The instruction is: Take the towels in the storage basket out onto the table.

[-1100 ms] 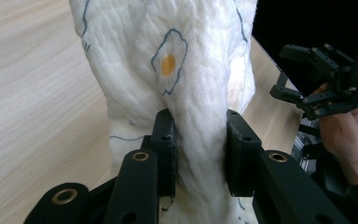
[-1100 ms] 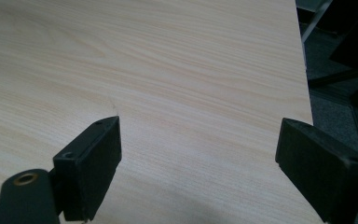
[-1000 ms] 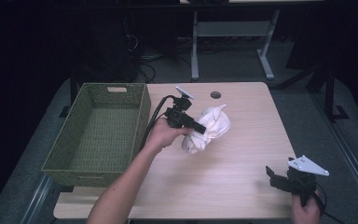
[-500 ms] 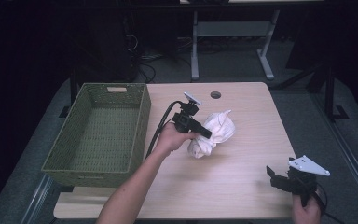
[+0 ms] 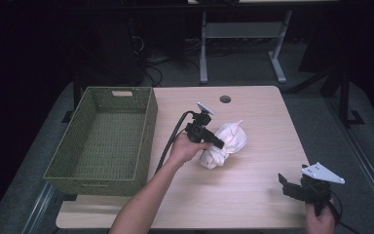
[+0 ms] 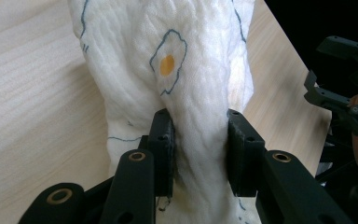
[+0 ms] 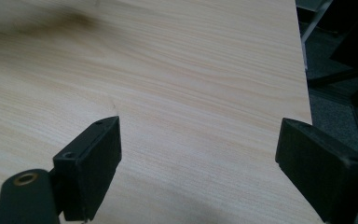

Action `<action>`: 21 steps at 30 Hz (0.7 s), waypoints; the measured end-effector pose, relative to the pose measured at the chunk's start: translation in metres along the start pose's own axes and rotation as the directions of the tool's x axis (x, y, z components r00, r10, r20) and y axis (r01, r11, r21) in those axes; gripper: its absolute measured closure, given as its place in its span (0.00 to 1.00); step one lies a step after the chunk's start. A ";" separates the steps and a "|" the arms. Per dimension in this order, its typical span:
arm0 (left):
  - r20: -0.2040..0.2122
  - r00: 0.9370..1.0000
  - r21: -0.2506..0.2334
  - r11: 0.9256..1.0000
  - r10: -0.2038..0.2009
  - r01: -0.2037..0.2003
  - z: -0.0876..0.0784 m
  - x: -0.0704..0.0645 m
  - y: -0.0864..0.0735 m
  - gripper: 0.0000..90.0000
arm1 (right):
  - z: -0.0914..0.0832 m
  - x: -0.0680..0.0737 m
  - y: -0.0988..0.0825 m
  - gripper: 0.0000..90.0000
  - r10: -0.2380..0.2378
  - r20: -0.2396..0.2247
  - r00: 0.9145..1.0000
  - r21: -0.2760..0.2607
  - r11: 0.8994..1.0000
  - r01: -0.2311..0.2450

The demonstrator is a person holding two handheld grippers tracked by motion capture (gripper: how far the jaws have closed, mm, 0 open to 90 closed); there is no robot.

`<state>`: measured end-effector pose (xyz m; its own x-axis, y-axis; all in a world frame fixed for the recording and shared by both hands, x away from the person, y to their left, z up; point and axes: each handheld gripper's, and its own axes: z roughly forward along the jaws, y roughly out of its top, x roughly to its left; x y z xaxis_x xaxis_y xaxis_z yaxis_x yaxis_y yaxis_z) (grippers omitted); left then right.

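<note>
A crumpled white cloth (image 5: 230,140) with blue outlines and an orange dot lies bunched on the wooden table (image 5: 253,195), right of centre. My left gripper (image 5: 217,144) comes at it from the left and is shut on a gathered fold. In the left gripper view the cloth (image 6: 168,70) is squeezed between both pads of the left gripper (image 6: 200,140). The jaws have just eased apart slightly but still pinch the fabric. My right gripper (image 5: 285,185) rests at the table's near right corner. In its own view the right gripper (image 7: 198,158) stands open over bare wood.
A green woven basket (image 5: 148,126) with nothing in it stands along the table's left side. A round cable hole (image 5: 225,99) sits near the far edge. The right gripper (image 6: 345,93) shows beyond the cloth in the left gripper view. Dark floor and desk legs lie behind.
My left gripper has sunk and shifted a little to the right with the cloth, which now sits lower on the table. The right gripper has stayed put.
</note>
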<state>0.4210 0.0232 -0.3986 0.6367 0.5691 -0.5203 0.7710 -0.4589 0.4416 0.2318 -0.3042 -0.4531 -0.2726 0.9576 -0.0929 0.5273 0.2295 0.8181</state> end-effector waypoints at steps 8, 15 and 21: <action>-0.005 1.000 -0.002 1.000 -0.012 0.012 0.009 0.001 0.000 0.73 | 0.000 0.000 0.000 0.15 -0.002 0.001 1.000 0.004 1.000 0.002; -0.009 0.999 -0.007 0.999 -0.037 0.037 0.017 -0.001 0.000 0.68 | 0.000 0.000 0.000 0.15 0.001 -0.001 1.000 0.001 1.000 -0.001; -0.011 1.000 -0.008 1.000 -0.029 0.029 0.020 -0.001 -0.001 0.65 | 0.000 0.000 0.000 0.15 -0.001 -0.001 1.000 0.003 1.000 0.001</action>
<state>0.4196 0.0095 -0.4136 0.6142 0.5891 -0.5250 0.7887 -0.4371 0.4323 0.2319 -0.3042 -0.4535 -0.2738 0.9573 -0.0931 0.5294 0.2309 0.8163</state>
